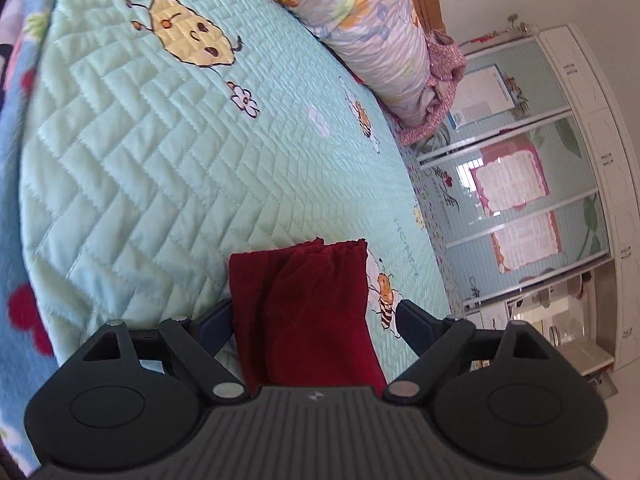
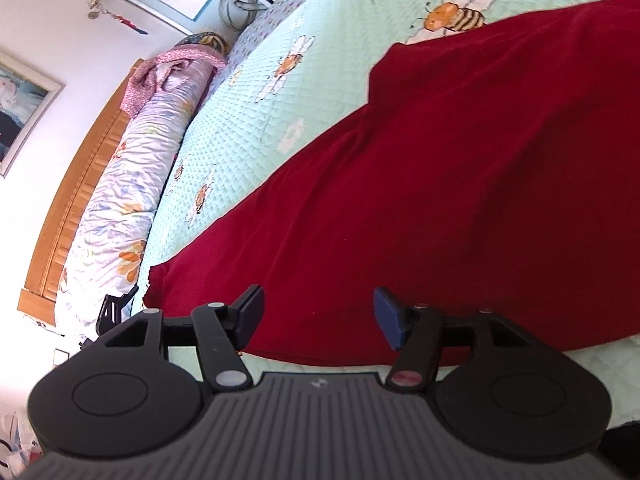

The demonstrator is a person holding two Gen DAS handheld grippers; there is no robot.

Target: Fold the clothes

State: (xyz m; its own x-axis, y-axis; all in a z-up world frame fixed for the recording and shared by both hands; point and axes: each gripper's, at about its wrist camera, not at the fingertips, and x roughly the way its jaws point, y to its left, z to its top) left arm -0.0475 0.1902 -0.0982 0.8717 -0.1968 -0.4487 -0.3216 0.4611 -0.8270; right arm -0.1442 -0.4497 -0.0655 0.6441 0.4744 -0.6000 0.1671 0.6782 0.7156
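Observation:
A dark red garment (image 2: 420, 200) lies spread on the pale green quilted bedspread (image 2: 248, 128). In the left wrist view one narrow end of the red garment (image 1: 304, 312) runs up between the fingers of my left gripper (image 1: 312, 320); the jaws stand wide apart on either side of the cloth and do not pinch it. My right gripper (image 2: 318, 316) hovers over the near edge of the red garment, jaws wide open, nothing between them.
A rolled floral duvet (image 2: 132, 184) lies along the wooden headboard (image 2: 76, 184), a pink cloth (image 2: 168, 68) on its end. A blue fleece blanket (image 1: 16, 208) borders the bedspread (image 1: 168, 152). A wardrobe with sliding doors (image 1: 532, 200) stands beyond the bed.

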